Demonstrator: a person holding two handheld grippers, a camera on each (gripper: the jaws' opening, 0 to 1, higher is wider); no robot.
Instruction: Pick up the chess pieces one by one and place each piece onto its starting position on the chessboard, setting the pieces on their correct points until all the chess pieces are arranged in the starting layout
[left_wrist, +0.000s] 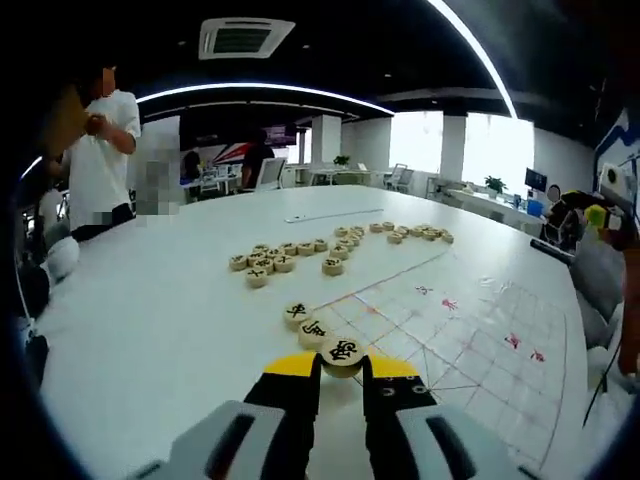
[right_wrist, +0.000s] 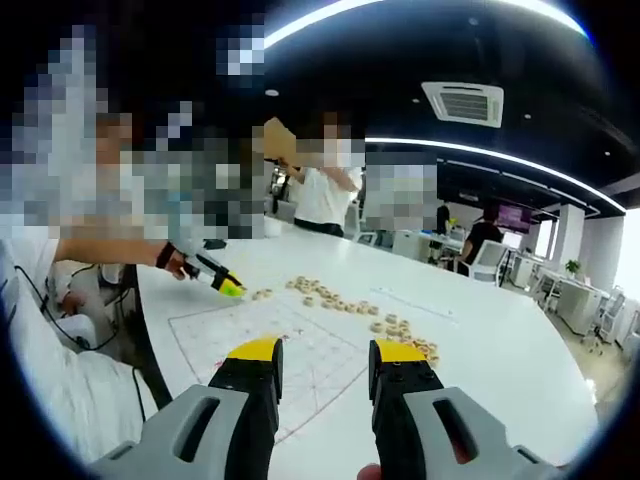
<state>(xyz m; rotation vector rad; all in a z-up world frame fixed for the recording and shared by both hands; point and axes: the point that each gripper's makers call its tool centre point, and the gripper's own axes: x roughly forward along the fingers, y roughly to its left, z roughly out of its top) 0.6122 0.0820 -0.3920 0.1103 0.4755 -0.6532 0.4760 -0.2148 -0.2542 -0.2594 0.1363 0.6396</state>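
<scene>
Left claw (left_wrist: 342, 368) grasping chess piece (left_wrist: 342, 351), right claw (right_wrist: 324, 362) released, loose pieces (left_wrist: 270, 260) beyond

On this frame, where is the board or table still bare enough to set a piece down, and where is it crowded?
Most of the chessboard is bare; pieces sit along its near-left edge, where the left gripper holds a piece beside two placed pieces. The table left of the board is free. The loose piece cluster beyond the board's far edge is crowded.
</scene>
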